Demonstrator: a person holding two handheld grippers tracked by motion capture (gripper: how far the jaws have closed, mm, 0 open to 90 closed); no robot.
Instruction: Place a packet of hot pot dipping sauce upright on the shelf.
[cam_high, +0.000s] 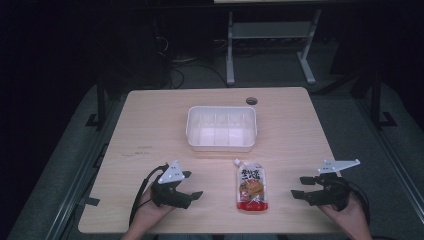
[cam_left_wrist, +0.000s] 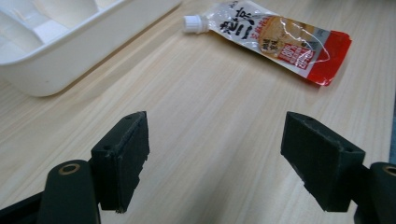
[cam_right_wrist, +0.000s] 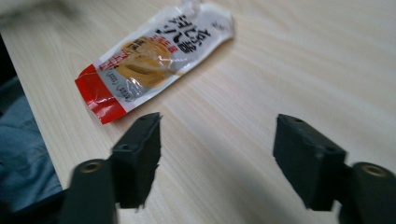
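Observation:
A flat spouted food pouch (cam_high: 251, 186) with a red bottom edge and a white cap lies on the wooden table near its front edge, cap pointing away from me. It lies at the top right in the left gripper view (cam_left_wrist: 275, 37) and at the upper left in the right gripper view (cam_right_wrist: 154, 56). My left gripper (cam_high: 191, 185) rests to the pouch's left, jaws open and empty (cam_left_wrist: 215, 158). My right gripper (cam_high: 301, 187) sits to the pouch's right, also open with nothing between its jaws (cam_right_wrist: 217, 158). A white plastic bin (cam_high: 221, 127) stands empty behind the pouch.
The bin's rim (cam_left_wrist: 70, 51) is at the upper left of the left gripper view. A round cable hole (cam_high: 251, 100) is near the table's far edge. Dark floor and a metal frame (cam_high: 270, 40) lie beyond the table.

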